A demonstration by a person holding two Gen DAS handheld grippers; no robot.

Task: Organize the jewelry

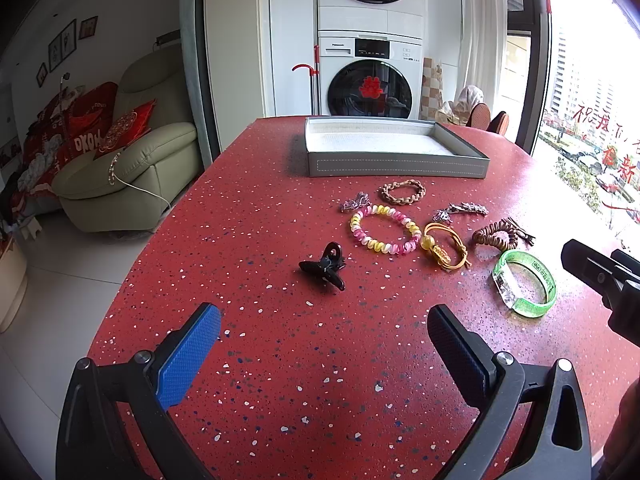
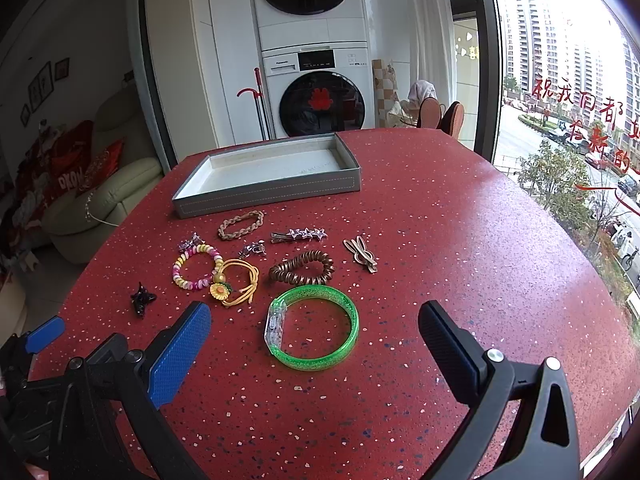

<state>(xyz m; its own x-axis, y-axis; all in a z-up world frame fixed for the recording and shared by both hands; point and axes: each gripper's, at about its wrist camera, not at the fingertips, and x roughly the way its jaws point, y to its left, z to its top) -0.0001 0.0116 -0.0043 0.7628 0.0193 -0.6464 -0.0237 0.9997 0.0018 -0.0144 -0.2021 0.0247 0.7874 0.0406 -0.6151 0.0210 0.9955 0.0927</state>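
Note:
Jewelry lies spread on a red speckled table (image 1: pixel 280 360). A grey tray (image 1: pixel 396 164) with a white inside stands empty at the far side; it also shows in the right wrist view (image 2: pixel 268 196). A black hair claw (image 1: pixel 323 267) lies ahead of my left gripper (image 1: pixel 324 340), which is open and empty. A green bangle (image 2: pixel 312 328) lies just ahead of my right gripper (image 2: pixel 316 344), which is open and empty. A pink and yellow bead bracelet (image 1: pixel 385 229), a yellow cord tie (image 1: pixel 444 246), a brown coil tie (image 2: pixel 302 268) and a braided bracelet (image 2: pixel 241 225) lie between.
A star hair clip (image 2: pixel 298 234), a gold clip (image 2: pixel 362 255) and small silver pieces (image 2: pixel 253 249) lie near the tray. A sofa (image 1: pixel 132 168) stands to the left, stacked washing machines (image 1: pixel 370 76) behind the table, a window (image 2: pixel 580 120) on the right.

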